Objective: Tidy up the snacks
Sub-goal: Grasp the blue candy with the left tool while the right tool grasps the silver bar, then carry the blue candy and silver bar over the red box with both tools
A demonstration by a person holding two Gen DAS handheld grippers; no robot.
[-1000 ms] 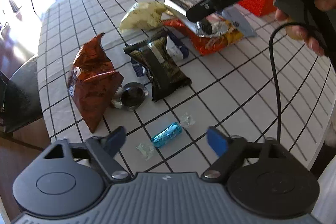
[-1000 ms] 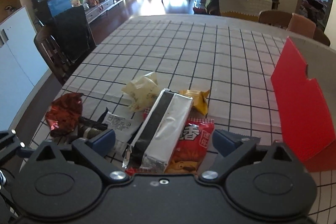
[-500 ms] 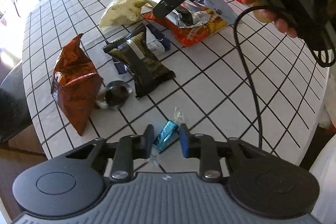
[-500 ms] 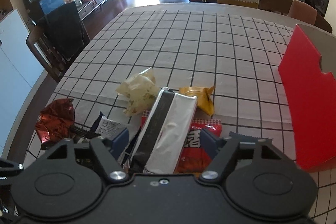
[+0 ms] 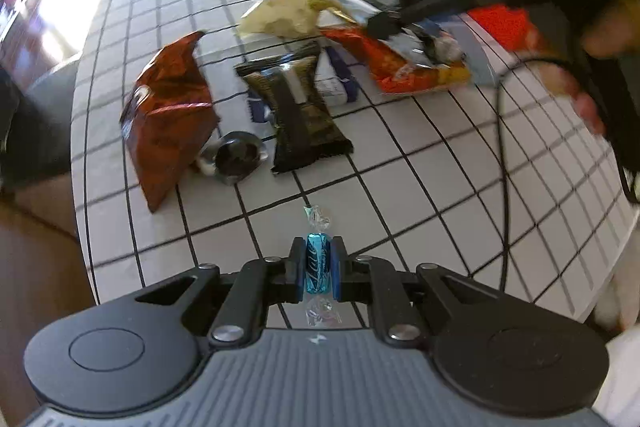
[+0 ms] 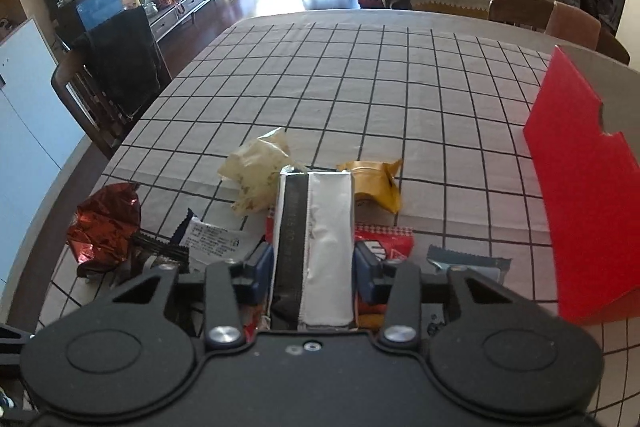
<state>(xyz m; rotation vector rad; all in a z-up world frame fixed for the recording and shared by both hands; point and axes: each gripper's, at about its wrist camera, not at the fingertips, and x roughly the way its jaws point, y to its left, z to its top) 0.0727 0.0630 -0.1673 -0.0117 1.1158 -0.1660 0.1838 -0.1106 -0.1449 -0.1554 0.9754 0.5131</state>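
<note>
Under the right gripper (image 6: 314, 271), the silver packet (image 6: 320, 247) hides the red bag (image 6: 384, 239).

Left gripper (image 5: 317, 269): grey ribbed housing, two round black discs, black linkages with silver screws, blue-edged pads. Right gripper (image 6: 314, 267): all-black housing, identical discs and screws, blue pads, black cable (image 5: 502, 163) trailing.
</note>
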